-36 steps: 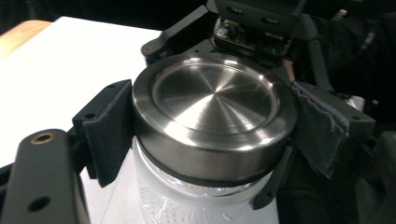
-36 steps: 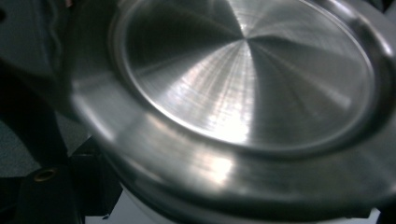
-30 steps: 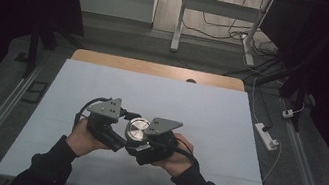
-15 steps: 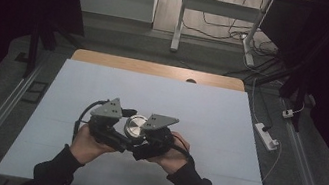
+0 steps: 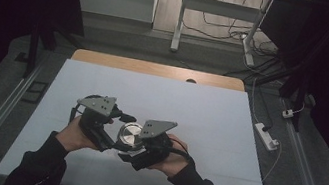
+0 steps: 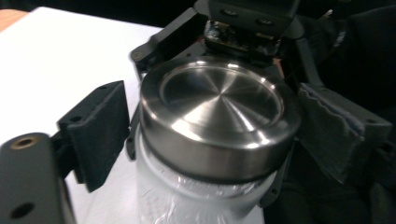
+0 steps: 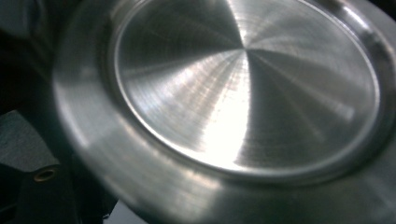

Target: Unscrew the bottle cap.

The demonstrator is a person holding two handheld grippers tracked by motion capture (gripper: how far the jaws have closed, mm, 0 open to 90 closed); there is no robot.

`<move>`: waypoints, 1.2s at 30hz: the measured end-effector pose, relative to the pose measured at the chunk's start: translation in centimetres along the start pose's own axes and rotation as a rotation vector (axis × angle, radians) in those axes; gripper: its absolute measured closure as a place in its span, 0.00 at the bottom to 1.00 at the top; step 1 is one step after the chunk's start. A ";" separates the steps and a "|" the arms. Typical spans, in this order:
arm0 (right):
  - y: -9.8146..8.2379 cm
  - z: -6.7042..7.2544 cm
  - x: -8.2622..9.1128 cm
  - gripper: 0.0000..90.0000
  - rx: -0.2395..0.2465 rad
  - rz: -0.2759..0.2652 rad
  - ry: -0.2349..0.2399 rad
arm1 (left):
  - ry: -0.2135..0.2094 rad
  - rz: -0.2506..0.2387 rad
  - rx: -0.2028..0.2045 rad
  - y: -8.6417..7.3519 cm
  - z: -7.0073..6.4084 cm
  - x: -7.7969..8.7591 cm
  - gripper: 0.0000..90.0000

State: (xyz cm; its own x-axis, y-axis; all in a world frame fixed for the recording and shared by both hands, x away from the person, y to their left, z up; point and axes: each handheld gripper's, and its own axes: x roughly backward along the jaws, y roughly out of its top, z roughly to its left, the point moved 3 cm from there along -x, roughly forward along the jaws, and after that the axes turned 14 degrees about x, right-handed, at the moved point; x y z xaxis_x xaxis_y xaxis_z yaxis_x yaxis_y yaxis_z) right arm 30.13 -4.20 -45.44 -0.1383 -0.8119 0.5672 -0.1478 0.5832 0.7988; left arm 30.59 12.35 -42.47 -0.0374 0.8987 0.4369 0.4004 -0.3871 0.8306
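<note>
Jar (image 5: 129, 134) first: from the high view I see it upright on the white sheet (image 5: 209, 115) that covers the table (image 5: 107, 60), near the front edge and a little left of centre, its steel lid (image 5: 130, 131) facing up. My left gripper (image 5: 115, 130) comes at it from the left and my right gripper (image 5: 135, 149) from the right, each with a grey plate on top, so the two nearly meet around the jar; from up here I cannot tell how either pair of jaws stands. Both hands (image 5: 73, 133) sit low in the picture, dark sleeves behind them. Beyond the table lie a grey floor, a power strip (image 5: 266, 136) to the right and a white frame (image 5: 180, 14) at the back. In the left gripper view the jar (image 6: 187, 196) fills the middle, a clear body with crinkled film showing under the lid (image 6: 219, 116). The left gripper (image 6: 212, 126) has its jaws spread wide, one padded finger (image 6: 100, 128) off to one side and the other at the opposite side, neither pressing the lid (the far one looks very close, though). The right gripper (image 6: 247, 23) shows just behind the jar. In the right gripper view the lid (image 7: 243, 88) is tilted and very near, brushed rings catching the light. One dark piece (image 7: 28, 154) shows at the bottom corner, and I cannot tell whether the right jaws grip anything.
</note>
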 end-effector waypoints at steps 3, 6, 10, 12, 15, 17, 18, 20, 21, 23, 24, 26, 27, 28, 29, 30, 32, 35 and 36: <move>0.1 0.1 0.1 0.17 0.001 0.001 0.001 | 0.002 0.001 -0.020 0.1 -0.3 -0.2 0.20; -0.1 -0.3 0.2 0.17 -0.021 0.008 -0.044 | 0.087 -0.020 0.006 0.4 -0.6 -0.5 0.20; -0.5 -1.3 0.5 0.17 -0.080 0.027 -0.129 | 0.264 -0.071 0.071 0.9 -1.2 -1.6 0.21; -0.7 -1.7 0.5 0.17 -0.114 0.045 -0.185 | 0.368 -0.101 0.108 1.2 -1.4 -2.4 0.20; -1.1 -2.0 0.6 0.17 -0.134 0.069 -0.237 | 0.420 -0.116 0.122 1.5 -1.5 -3.0 0.19; -1.1 -2.1 0.7 0.17 -0.138 0.060 -0.228 | 0.321 -0.135 0.142 1.7 -1.2 -2.1 0.10; -1.1 -2.1 0.7 0.17 -0.138 0.060 -0.228 | 0.321 -0.135 0.142 1.7 -1.2 -2.1 0.08; -1.0 -2.1 0.9 0.17 -0.130 0.052 -0.211 | 0.275 -0.146 0.125 1.7 -1.0 -1.0 0.06; -0.9 -2.0 1.0 0.17 -0.124 0.042 -0.194 | 0.248 -0.138 0.113 1.7 -1.0 -0.5 0.06; -0.7 -1.7 1.1 0.17 -0.108 0.026 -0.150 | 0.203 -0.104 0.080 1.5 -0.9 0.0 0.08; -0.6 -1.5 1.1 0.17 -0.088 0.025 -0.131 | 0.185 -0.085 0.069 1.3 -0.7 0.0 0.08; -0.2 -0.7 1.0 0.17 -0.046 0.025 -0.088 | 0.116 -0.033 0.035 0.9 -0.6 -0.4 0.11; -0.1 -0.5 0.9 0.17 -0.033 0.024 -0.080 | 0.103 -0.016 0.029 0.9 -0.6 -0.7 0.11; 0.0 -0.3 0.8 0.17 -0.029 0.028 -0.078 | 0.089 -0.001 0.019 0.8 -0.7 -0.9 0.13; 0.0 -0.2 0.8 0.17 -0.026 0.029 -0.076 | 0.090 0.006 0.006 0.8 -0.7 -1.1 0.17; 0.0 -0.1 0.7 0.17 -0.022 0.029 -0.075 | 0.093 0.004 0.003 0.9 -0.8 -1.3 0.18; -0.2 -0.1 0.6 0.17 -0.030 0.033 -0.081 | 0.106 0.010 0.003 0.9 -0.9 -1.4 0.20; -0.5 -0.4 0.8 0.17 -0.049 0.036 -0.106 | 0.186 -0.004 0.012 1.3 -1.1 -1.9 0.21; -0.6 -0.5 0.8 0.17 -0.054 0.035 -0.113 | 0.200 -0.012 0.013 1.4 -1.2 -2.0 0.21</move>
State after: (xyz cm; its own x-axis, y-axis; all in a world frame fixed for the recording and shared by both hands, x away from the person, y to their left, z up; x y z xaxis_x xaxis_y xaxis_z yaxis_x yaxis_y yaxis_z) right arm 30.57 -5.22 -45.35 -0.2527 -0.7810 0.5712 -0.0880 0.6064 0.7903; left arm 30.11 9.75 -41.77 -0.2230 0.8439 0.4880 0.4108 -0.3726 0.8321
